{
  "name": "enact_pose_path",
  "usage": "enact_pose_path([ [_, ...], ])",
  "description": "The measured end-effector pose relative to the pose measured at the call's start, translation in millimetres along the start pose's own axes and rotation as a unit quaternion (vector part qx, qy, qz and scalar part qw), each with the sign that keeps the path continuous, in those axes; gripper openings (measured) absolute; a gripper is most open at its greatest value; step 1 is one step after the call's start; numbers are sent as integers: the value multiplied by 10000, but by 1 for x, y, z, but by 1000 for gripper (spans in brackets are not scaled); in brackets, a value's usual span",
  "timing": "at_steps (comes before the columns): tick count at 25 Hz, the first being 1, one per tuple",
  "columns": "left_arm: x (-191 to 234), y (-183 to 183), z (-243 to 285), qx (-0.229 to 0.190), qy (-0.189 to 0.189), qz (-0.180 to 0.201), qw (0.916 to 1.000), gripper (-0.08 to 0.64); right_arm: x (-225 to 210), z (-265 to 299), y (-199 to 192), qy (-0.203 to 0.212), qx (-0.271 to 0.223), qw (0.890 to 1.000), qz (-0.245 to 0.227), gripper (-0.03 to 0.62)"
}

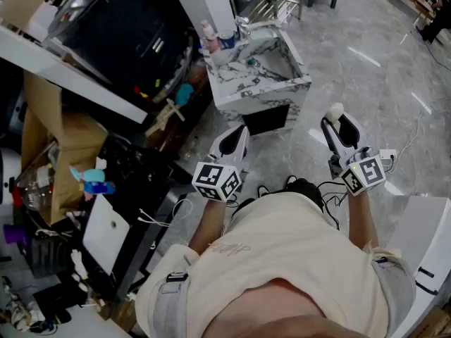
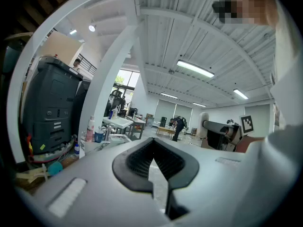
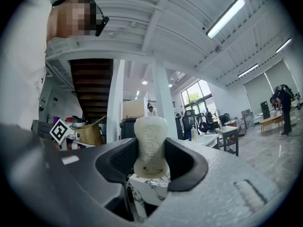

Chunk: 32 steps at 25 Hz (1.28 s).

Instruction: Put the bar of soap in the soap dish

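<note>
The soap bar (image 3: 150,145) is cream-coloured with stamped letters. It stands upright between the pads of my right gripper (image 3: 151,162), which is shut on it. In the head view the soap bar (image 1: 334,110) sticks out of the right gripper (image 1: 337,120) at the right, above the tiled floor. My left gripper (image 1: 241,131) is held beside it, shut with nothing in it; in its own view the left gripper (image 2: 154,145) has its fingertips touching. A marble sink cabinet (image 1: 262,83) stands ahead of both. I cannot pick out a soap dish on it.
Bottles (image 1: 209,38) and a blue cup (image 2: 99,135) stand at the sink's left edge. A black printer (image 1: 123,27), cardboard boxes (image 1: 62,146) and cluttered shelves fill the left. Cables (image 1: 412,136) trail over the floor on the right, near a white cabinet (image 1: 423,234).
</note>
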<state>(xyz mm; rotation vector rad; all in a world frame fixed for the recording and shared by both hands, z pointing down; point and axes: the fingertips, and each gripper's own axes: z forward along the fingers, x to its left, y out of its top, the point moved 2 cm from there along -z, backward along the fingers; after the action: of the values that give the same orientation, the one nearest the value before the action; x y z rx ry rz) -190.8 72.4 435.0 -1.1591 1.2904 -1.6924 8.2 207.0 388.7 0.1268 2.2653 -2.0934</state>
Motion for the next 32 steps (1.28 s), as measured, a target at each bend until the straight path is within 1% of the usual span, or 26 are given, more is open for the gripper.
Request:
enact_pose_path([
  [6, 7, -1, 0, -18, 17, -14, 10000, 15, 2, -1, 3, -42, -172, 9998, 20, 185],
  [13, 12, -17, -4, 101, -5, -168, 9998, 15, 11, 1, -9, -72, 37, 10000, -49, 186],
  [18, 18, -30, 1, 251, -57, -391, 9989, 15, 14, -2, -14, -135, 225, 9996, -71, 186],
  [21, 21, -33, 9, 304, -124, -417, 9986, 15, 7, -2, -19, -238, 312, 9992, -13, 186],
  [25, 28, -40, 24, 450, -109, -505, 9977, 15, -9, 4, -26, -434, 322, 9985, 111, 186],
  [28, 29, -40, 37, 564, -130, -512, 9970, 15, -27, 14, -27, -658, 207, 9975, 162, 186],
  [32, 36, -32, 61, 697, -171, -324, 9969, 15, -55, 36, -26, -713, -35, 9968, 357, 186],
])
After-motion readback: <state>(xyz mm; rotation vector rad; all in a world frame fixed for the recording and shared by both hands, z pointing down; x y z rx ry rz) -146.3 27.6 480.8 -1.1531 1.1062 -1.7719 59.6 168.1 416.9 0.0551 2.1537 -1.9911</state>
